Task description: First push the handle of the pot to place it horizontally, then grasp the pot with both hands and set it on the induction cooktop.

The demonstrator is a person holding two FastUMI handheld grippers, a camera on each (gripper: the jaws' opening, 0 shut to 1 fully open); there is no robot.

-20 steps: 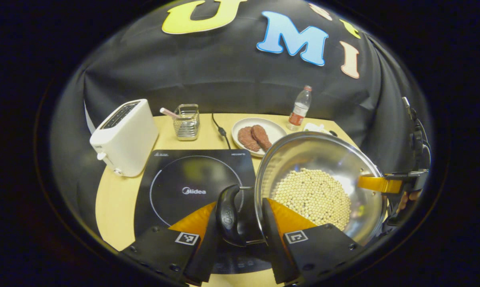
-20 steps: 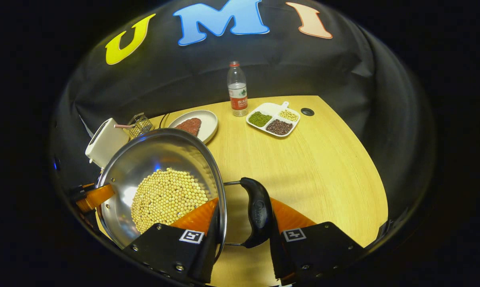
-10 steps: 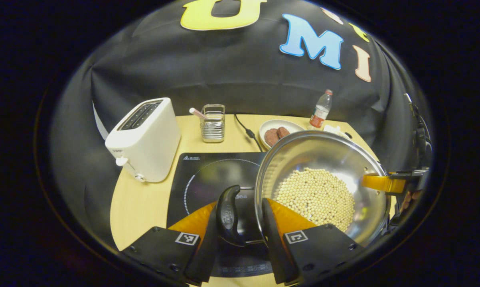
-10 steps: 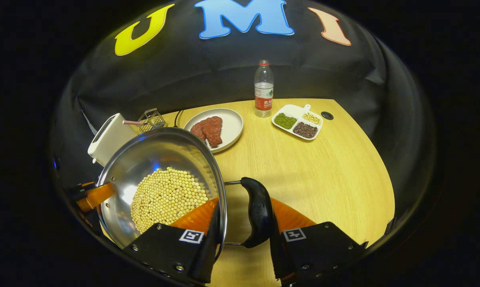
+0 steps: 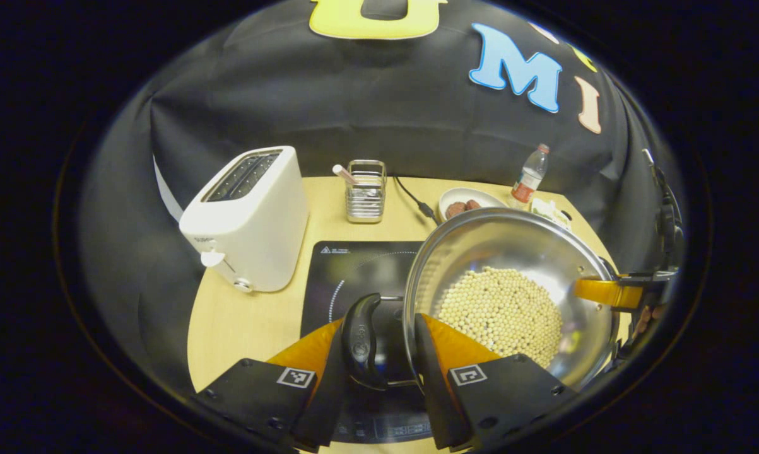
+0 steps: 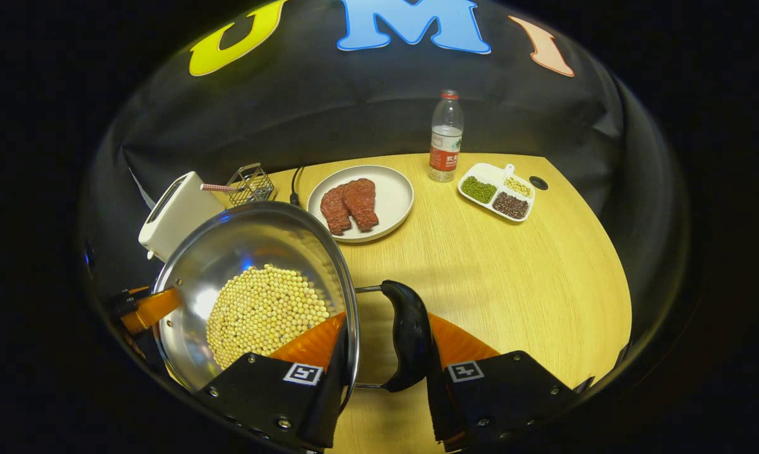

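holding the pot over the cooktop

the pot (image 5: 511, 284) of beans hangs above the cooktop's (image 5: 347, 271) right part. left gripper (image 5: 379, 343) pinches one side handle and rim, right gripper (image 6: 379, 343) the other. toaster (image 5: 247, 217) stands beside.

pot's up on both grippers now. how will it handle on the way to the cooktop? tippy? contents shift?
The pot is wide, shallow and steel, so probably stiff. The loose beans likely slide if it tilts, moving the weight. The left gripper and right gripper each straddle rim and handle on opposite sides, so roll about that line seems the main risk. The polished rim may be slippery.
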